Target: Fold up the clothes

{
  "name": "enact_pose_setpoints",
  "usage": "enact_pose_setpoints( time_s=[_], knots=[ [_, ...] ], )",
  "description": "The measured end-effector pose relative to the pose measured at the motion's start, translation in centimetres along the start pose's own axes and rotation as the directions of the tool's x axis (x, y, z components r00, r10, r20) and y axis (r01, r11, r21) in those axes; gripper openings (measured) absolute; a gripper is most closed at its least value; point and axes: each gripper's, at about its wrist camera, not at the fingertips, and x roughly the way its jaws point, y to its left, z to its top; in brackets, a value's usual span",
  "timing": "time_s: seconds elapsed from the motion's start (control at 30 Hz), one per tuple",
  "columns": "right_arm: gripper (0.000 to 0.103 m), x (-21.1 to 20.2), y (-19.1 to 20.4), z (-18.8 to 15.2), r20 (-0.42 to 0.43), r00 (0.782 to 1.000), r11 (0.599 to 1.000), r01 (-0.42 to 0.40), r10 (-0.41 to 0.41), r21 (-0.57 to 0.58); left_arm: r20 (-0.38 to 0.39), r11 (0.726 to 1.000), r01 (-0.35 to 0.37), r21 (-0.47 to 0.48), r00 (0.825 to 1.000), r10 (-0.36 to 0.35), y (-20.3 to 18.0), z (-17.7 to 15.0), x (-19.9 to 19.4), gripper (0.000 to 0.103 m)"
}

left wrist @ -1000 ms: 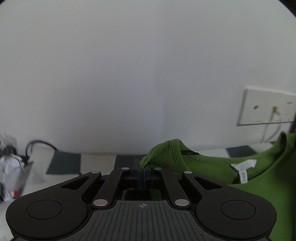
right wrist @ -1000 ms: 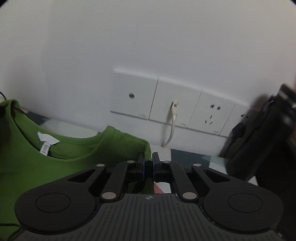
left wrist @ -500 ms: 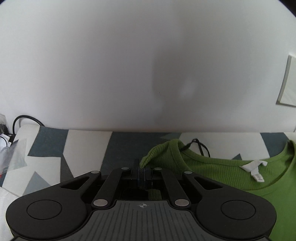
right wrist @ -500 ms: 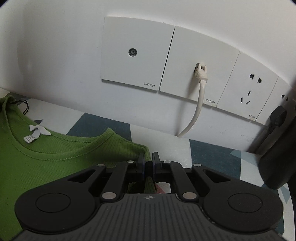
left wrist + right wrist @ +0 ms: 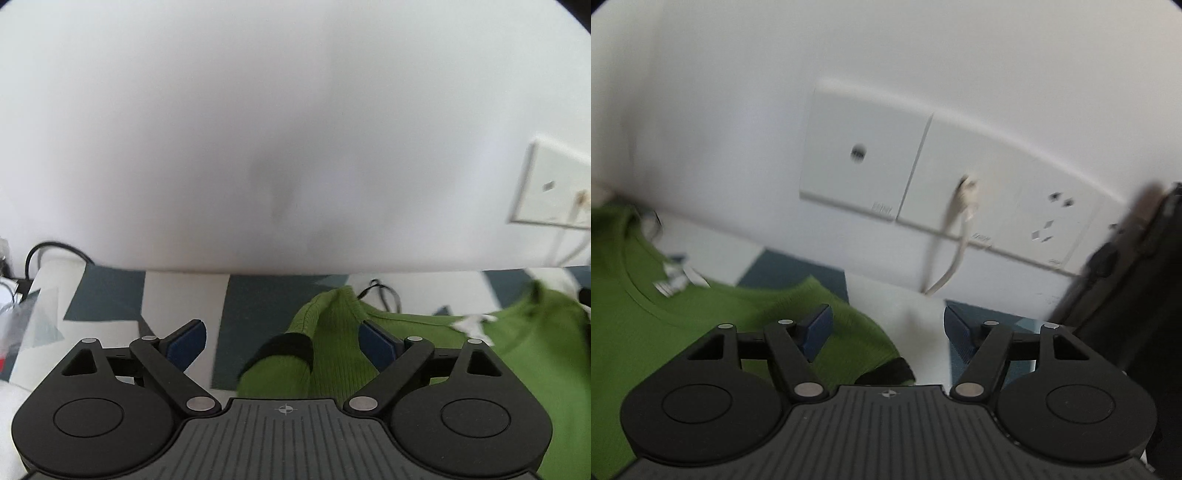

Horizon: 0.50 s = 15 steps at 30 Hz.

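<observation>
A green ribbed shirt (image 5: 517,354) lies on the patterned tablecloth (image 5: 181,295), neck towards the wall, its white label (image 5: 472,323) showing. My left gripper (image 5: 282,341) has its jaws opening. The shirt's left shoulder, with a black band (image 5: 284,345), lies loose between them, close to the right pad (image 5: 376,341). In the right wrist view the shirt (image 5: 701,332) fills the lower left. My right gripper (image 5: 888,330) is opening too. The other shoulder's edge lies by its left pad (image 5: 816,328), and neither pad presses on it.
The white wall stands close behind the table. Wall sockets (image 5: 868,162) with a white cable (image 5: 956,240) sit ahead of the right gripper. A black object (image 5: 1126,295) stands at the right. A dark cable (image 5: 48,251) and a plastic bag (image 5: 14,321) lie at the far left.
Both grippers were shut on the shirt's shoulders and now stand wide, and the fabric has dropped free. Both views have pulled back from the wall.
</observation>
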Motion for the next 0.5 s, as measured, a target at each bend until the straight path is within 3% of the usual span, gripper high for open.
enact_pose_setpoints(
  time_s=[0.2, 0.37, 0.5],
  knots=[
    [0.068, -7.9, -2.5, -2.5, 0.025, 0.991, 0.977, -0.136, 0.133, 0.166, -0.039, 0.991, 0.119, -0.058, 0.992, -0.122, 5.4, -4.0, -7.6, 0.088],
    [0.068, -14.0, -1.9, -7.7, -0.053, 0.988, 0.976, -0.136, 0.147, 0.172, -0.133, 0.980, 0.145, -0.136, 0.978, -0.163, 8.8, -10.2, -12.2, 0.089],
    [0.068, -17.1, -1.5, -11.7, -0.130, 0.983, 0.961, -0.095, 0.133, 0.260, -0.165, 0.970, 0.172, -0.173, 0.966, -0.200, 9.7, -13.9, -15.1, 0.089]
  ],
)
